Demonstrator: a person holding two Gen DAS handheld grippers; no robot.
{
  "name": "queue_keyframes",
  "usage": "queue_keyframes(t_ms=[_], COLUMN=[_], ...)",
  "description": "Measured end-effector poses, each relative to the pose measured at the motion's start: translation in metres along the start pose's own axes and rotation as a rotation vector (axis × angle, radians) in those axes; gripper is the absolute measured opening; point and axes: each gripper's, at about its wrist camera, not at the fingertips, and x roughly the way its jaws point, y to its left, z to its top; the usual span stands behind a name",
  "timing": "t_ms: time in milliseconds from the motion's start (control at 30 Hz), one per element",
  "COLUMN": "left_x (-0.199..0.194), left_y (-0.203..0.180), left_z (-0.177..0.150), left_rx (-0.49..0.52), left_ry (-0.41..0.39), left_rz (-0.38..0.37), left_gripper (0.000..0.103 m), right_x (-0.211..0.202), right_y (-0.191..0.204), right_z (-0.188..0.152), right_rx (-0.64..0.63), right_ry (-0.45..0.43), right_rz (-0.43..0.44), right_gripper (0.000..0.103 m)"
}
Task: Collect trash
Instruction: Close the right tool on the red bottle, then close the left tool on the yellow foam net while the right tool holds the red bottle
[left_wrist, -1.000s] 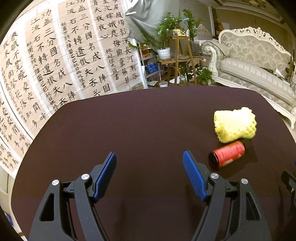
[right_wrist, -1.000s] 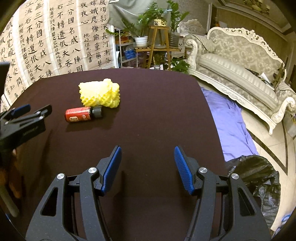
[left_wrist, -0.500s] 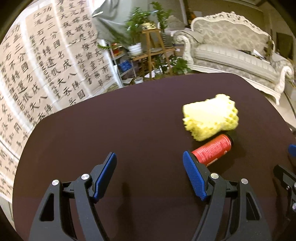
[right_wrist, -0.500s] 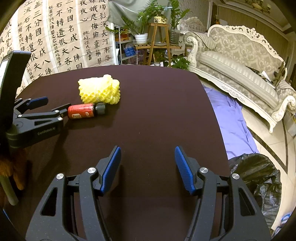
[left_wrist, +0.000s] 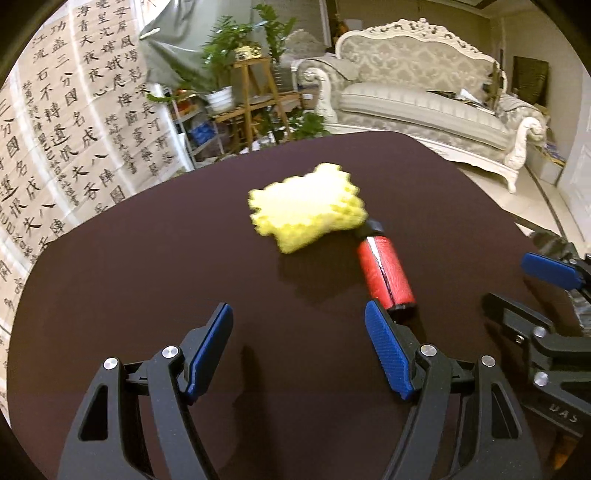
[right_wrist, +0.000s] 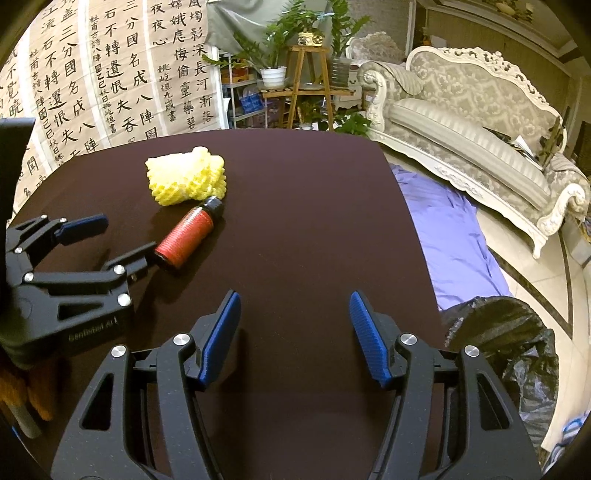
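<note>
Lining up the first pick: left gripper (left_wrist: 299, 341) wide and empty, its right pad just beside the red bottle (left_wrist: 386, 275) lying against the yellow foam net (left_wrist: 306, 205) on the table (left_wrist: 147, 258); next, straddle the bottle and close, right gripper (right_wrist: 295, 334) idle, open

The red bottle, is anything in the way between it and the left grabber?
No, nothing visible. The red bottle lies on bare dark table just ahead of the left gripper, whose jaws are open. The yellow foam net touches the bottle's far capped end.

A dark brown table (right_wrist: 314, 221) bears a yellow foam net (right_wrist: 186, 179) touching a red bottle (right_wrist: 184, 236).
</note>
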Motion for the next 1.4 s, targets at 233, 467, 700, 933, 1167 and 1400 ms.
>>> queue_keyframes(t_ms=[233,467,700,933,1167,1400], left_x=[-0.009,-0.015,-0.015,-0.016,-0.015,-0.009], left_y=[0.015,0.037,0.053,0.055,0.052,0.042], left_z=[-0.004,-0.011,-0.021,-0.024,-0.02,-0.009], left_rx=[-0.068,-0.093,-0.164,-0.196,-0.179,-0.151], left_ry=[-0.016,-0.031,-0.018,-0.013,-0.021,-0.036], left_rz=[0.027,0.136,0.161,0.148,0.144,0.118], left_gripper=[0.072,0.072,0.072,0.072,0.074,0.076], right_x=[-0.006,0.007,0.03,0.044,0.044,0.045], right_y=[0.004,0.035,0.062,0.066,0.051,0.018], right_z=[0.006,0.025,0.041,0.04,0.039,0.041], right_rx=[-0.003,-0.022,-0.035,-0.033,-0.03,0.014], right_ry=[-0.017,-0.017,0.008,0.047,0.05,0.049], right_rz=[0.01,0.078,0.096,0.101,0.066,0.018], right_gripper=[0.06,0.06,0.06,0.052,0.023,0.023])
